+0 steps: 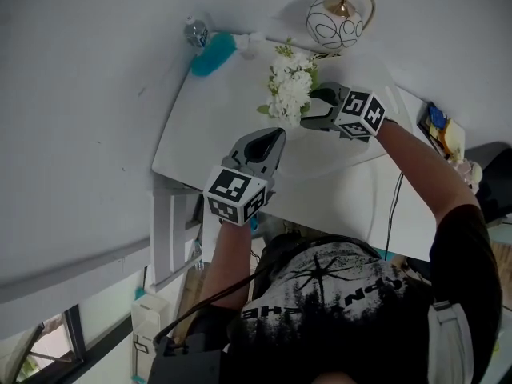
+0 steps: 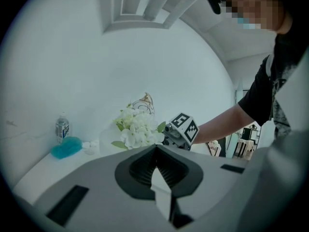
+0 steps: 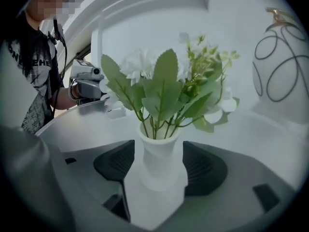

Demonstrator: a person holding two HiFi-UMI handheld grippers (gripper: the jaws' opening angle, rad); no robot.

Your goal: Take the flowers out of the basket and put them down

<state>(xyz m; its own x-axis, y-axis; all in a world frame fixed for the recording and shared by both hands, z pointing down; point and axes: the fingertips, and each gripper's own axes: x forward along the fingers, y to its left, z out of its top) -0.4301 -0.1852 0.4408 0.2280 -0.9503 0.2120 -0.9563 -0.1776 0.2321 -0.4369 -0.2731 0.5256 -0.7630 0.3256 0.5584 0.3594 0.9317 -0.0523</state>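
Flowers (image 3: pixel 164 88) in a white vase (image 3: pixel 161 170) are stood on the counter (image 1: pixel 224 126), at one o'clock from the shut left gripper (image 1: pixel 272 141) — between the wide right gripper (image 3: pixel 159 153), unpressed. Light, top-heavy, likely breakable — best gripped at the vase's neck.

One vase (image 3: pixel 161 164) stands on the one table (image 1: pixel 210 134) and holds one bunch of flowers (image 1: pixel 290 86). One round basket (image 1: pixel 336 24) with one gold handle sits behind the vase. Well to the vase's left in the head view lie one bottle (image 1: pixel 196 32) and one blue thing (image 1: pixel 212 54). There are two grippers, each with one marker cube (image 1: pixel 234 194): the right gripper (image 1: pixel 314 109) astride the vase, the left gripper (image 1: pixel 270 144) near it. One person (image 1: pixel 336 294).
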